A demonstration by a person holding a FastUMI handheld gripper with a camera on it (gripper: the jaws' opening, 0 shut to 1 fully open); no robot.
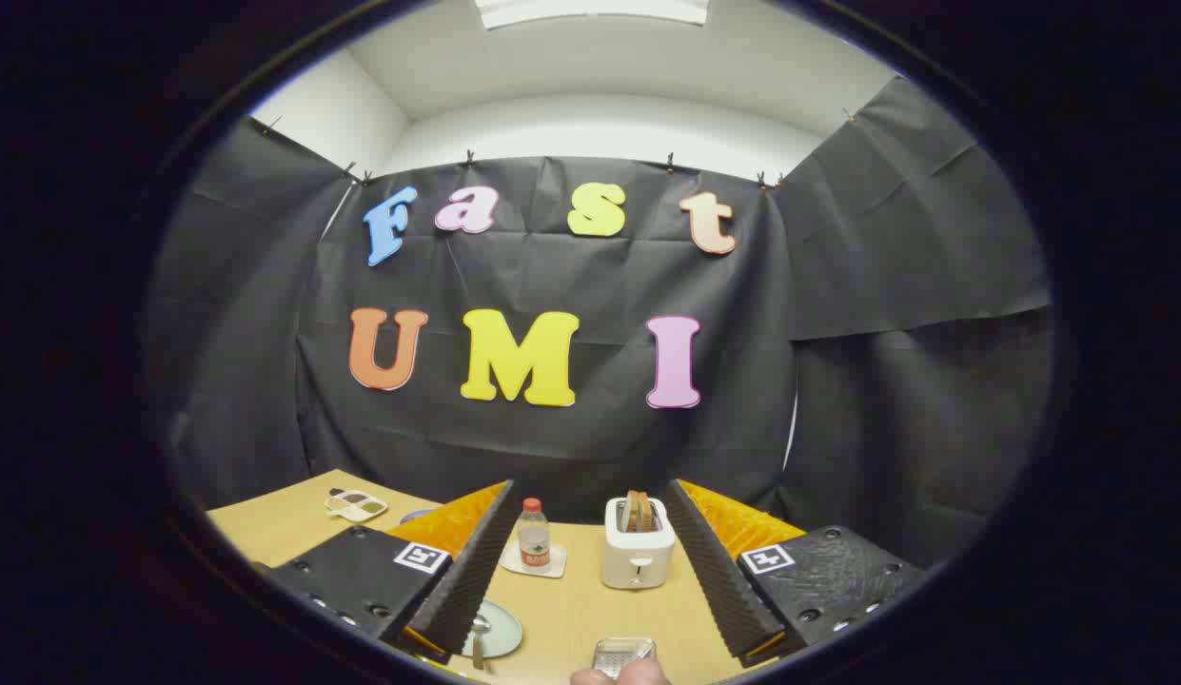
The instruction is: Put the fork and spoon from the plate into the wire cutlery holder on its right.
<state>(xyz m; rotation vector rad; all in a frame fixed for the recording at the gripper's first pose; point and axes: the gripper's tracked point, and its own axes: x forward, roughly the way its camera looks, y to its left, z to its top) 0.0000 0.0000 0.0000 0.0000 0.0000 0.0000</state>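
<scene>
Right now your jaws stand spread and empty above the table. Between them, low down, the spoon lies on the plate, holder just right. Thin, stiff, slippery metal: pinch mid-handle.

A tan tabletop carries a white toaster with bread in its slots and, just beside it, a bottle on a white square coaster. Toward the near edge lie a pale plate holding a spoon and a wire cutlery holder. A divided tray sits by the far left corner.
</scene>
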